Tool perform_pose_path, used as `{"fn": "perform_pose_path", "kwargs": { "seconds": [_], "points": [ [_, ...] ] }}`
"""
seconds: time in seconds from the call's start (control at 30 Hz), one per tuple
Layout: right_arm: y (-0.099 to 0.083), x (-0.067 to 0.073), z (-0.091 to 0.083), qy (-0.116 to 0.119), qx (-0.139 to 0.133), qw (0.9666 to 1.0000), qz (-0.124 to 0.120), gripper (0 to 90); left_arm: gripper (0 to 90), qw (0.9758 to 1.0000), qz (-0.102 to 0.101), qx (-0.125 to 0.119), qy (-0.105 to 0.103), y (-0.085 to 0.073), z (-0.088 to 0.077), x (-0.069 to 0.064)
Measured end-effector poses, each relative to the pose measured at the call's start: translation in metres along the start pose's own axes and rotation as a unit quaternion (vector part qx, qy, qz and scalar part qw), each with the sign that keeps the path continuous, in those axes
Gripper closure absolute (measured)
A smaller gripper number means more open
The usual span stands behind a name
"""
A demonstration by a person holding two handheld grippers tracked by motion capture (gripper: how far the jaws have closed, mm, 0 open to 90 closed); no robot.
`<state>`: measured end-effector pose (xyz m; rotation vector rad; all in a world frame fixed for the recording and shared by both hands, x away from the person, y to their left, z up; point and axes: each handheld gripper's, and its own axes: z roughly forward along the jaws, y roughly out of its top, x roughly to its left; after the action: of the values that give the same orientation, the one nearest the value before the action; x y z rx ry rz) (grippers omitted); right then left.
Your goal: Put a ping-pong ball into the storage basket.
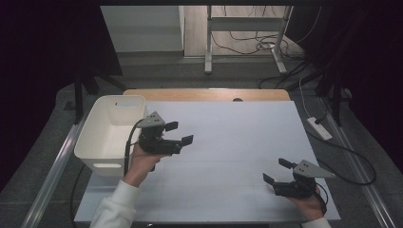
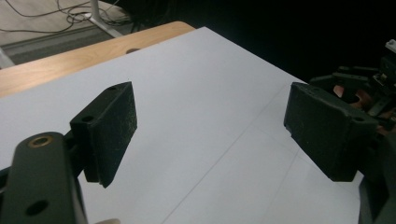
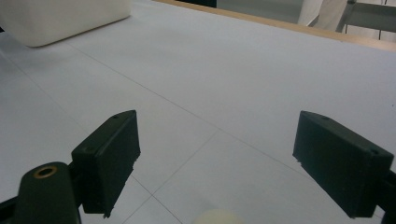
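My left gripper (image 1: 179,133) is held above the white table sheet (image 1: 223,142), just right of the white bin (image 1: 111,135), and points right. Its jaws stand wide apart with nothing between them, as the left gripper view (image 2: 212,133) also shows over bare sheet. My right gripper (image 1: 277,171) rests near the table's front right corner and points left. In the right gripper view (image 3: 217,163) its jaws are spread wide over the bare sheet. The right gripper (image 2: 359,88) also appears far off at the right edge of the left gripper view.
The white bin's side (image 3: 60,18) shows at the top left of the right gripper view. A wooden table edge (image 1: 206,94) runs along the back of the sheet. Desk legs (image 1: 209,42) and cables (image 1: 266,45) lie on the floor beyond.
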<state>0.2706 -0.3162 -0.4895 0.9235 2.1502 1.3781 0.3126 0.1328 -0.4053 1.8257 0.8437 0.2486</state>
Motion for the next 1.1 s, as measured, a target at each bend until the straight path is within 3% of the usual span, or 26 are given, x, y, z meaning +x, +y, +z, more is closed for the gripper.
{"fn": "perform_pose_path", "kwargs": {
  "seconds": [1.1],
  "points": [
    [0.004, -0.001, 0.003, 0.01, -0.009, 0.9999, 0.004, 14.3, 18.1, 0.9972, 0.028, 0.042, -0.056, -0.027, 0.057, -0.029]
  ]
}}
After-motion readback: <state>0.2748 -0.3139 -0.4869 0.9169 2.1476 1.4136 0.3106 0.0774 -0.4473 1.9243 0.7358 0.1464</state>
